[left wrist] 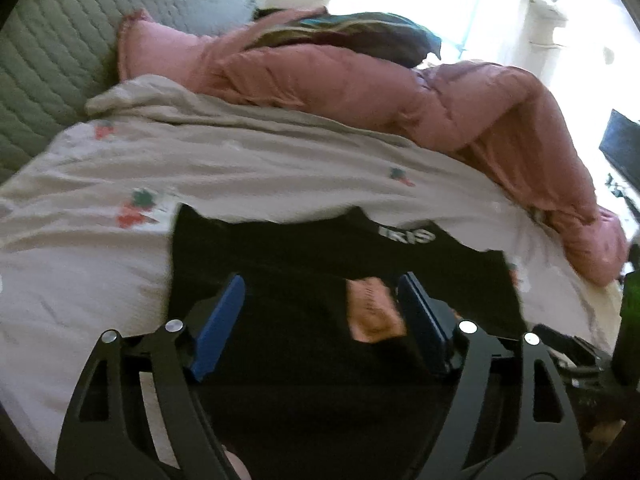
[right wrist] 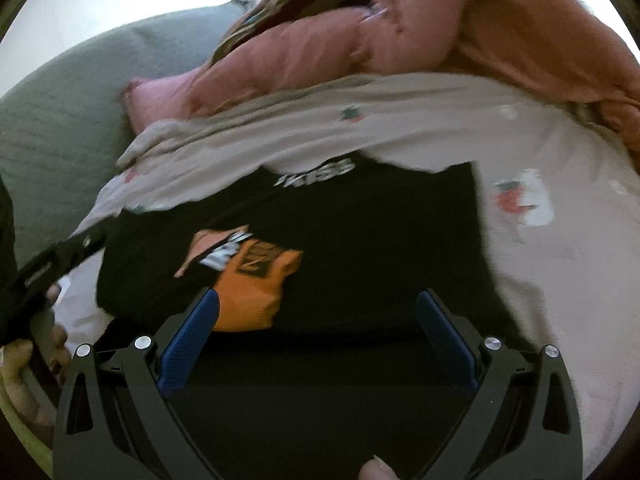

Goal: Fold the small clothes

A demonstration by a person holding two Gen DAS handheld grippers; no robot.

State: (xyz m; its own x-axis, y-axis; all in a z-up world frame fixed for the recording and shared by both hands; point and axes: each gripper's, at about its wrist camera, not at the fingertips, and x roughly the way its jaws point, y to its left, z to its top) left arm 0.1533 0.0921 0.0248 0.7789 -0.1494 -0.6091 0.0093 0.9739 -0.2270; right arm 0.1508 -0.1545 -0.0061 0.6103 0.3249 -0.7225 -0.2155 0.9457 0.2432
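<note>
A black T-shirt [left wrist: 304, 264] lies flat on the pale strawberry-print bedsheet [left wrist: 248, 172], filling the lower middle of both views. Its white-lettered neck label [right wrist: 318, 172] sits at the far edge, so its long axis runs from the cameras toward the top of the frame. An orange print [right wrist: 256, 288] marks its middle. The left gripper [left wrist: 322, 296] and right gripper [right wrist: 318, 312] hover over it, blue fingers spread, holding nothing. A pink quilt [left wrist: 360, 80] lies bunched across the upper frame.
</note>
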